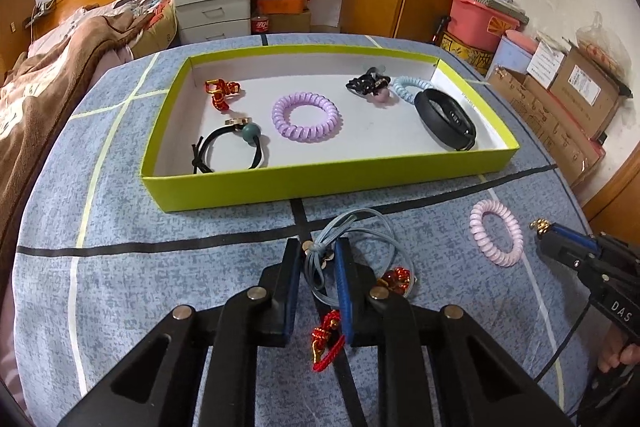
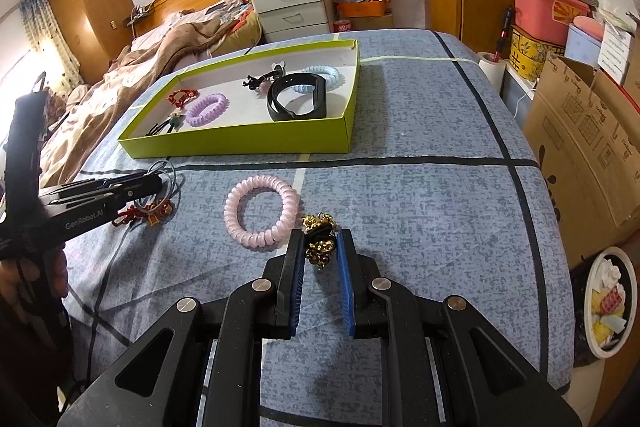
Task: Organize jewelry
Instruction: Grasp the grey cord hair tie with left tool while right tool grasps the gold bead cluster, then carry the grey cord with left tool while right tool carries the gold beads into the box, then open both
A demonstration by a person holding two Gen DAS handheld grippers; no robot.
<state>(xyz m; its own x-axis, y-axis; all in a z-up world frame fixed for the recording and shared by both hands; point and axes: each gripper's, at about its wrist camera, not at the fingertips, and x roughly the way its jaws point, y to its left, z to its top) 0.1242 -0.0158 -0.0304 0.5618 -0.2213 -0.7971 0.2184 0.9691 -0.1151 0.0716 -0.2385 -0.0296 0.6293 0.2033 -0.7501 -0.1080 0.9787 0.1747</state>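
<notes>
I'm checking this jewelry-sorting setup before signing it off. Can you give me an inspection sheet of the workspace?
Surface: blue checked bedspread, flat.
Job's things: green tray holding hair ties and a black band; pink coil tie and red knot charm lie outside.
Clutter: nothing seen on the bedspread.
Grippers: left gripper closed on the grey cord tie; right gripper closed on the gold bead tie.
Cables: black cable below the right gripper.
Surroundings: drawers, cardboard boxes.

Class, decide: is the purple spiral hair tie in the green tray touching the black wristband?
Apart. The left wrist view shows bare white tray floor between the purple spiral hair tie and the black wristband.
</notes>
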